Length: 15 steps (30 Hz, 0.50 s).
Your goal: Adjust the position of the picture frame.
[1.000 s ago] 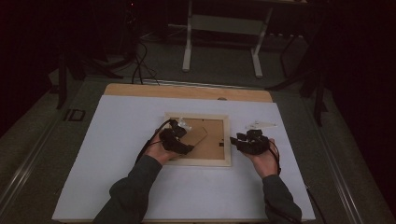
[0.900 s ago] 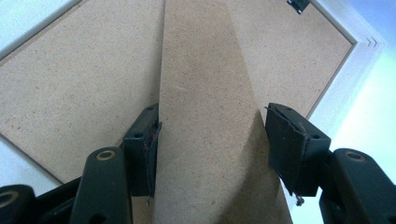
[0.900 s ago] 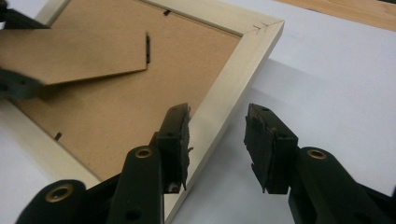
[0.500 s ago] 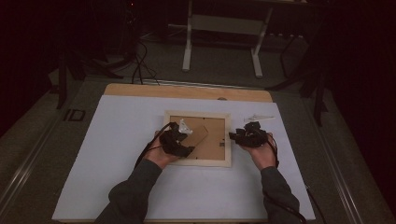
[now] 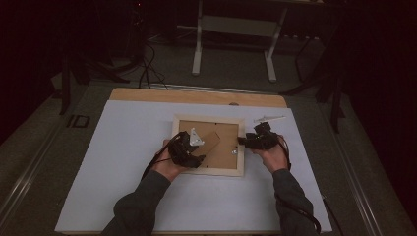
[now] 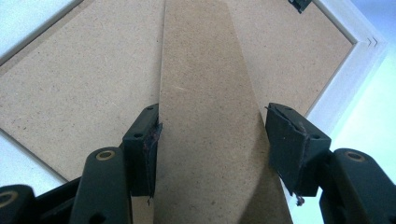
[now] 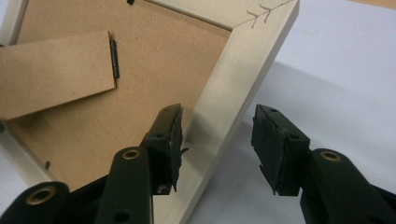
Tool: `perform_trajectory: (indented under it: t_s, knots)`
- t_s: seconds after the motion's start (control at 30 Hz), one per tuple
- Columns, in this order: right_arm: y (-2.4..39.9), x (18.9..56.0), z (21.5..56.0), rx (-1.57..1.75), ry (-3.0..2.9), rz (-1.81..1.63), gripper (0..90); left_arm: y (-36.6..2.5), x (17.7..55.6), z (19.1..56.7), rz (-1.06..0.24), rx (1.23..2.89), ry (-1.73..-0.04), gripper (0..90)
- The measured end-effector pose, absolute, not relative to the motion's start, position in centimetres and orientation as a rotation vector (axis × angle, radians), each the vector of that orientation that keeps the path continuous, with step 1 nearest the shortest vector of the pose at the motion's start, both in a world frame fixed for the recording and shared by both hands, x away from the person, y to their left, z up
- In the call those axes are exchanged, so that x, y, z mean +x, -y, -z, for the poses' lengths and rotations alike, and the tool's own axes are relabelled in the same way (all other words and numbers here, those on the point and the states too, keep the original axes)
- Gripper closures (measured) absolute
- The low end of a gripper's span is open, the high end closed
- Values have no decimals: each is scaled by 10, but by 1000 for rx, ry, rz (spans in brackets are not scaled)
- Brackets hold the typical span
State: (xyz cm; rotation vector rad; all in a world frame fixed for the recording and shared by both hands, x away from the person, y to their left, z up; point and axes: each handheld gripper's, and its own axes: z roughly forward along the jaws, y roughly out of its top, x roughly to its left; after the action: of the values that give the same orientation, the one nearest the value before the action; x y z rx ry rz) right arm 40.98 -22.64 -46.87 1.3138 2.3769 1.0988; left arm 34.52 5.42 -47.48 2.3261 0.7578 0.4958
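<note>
Picture frame (image 5: 208,145): face down on the white table (image 5: 123,147).
Left gripper (image 6: 212,142): wide apart around the frame's brown stand (image 6: 205,93), one pad touching.
Right gripper (image 7: 217,140): jaws just opening, around the frame's edge, not squeezing.

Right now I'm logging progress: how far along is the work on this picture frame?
Done: the frame lies face down on the white mat, its backing still in. In hand: the left tongs straddle the stand, one pad touching its edge; the right tongs, jaws just opening, straddle the frame's rail without gripping. Left: seemingly opening the clips and lifting out the backing.
</note>
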Motion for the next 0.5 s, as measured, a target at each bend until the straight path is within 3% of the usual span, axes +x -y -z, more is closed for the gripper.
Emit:
perform_trajectory:
  t_s: [0.5]
  knots:
    - [229, 423, 467, 1360, -2474, -1120, 516, -53, 336, 476, -573, 2306, -721, 411]
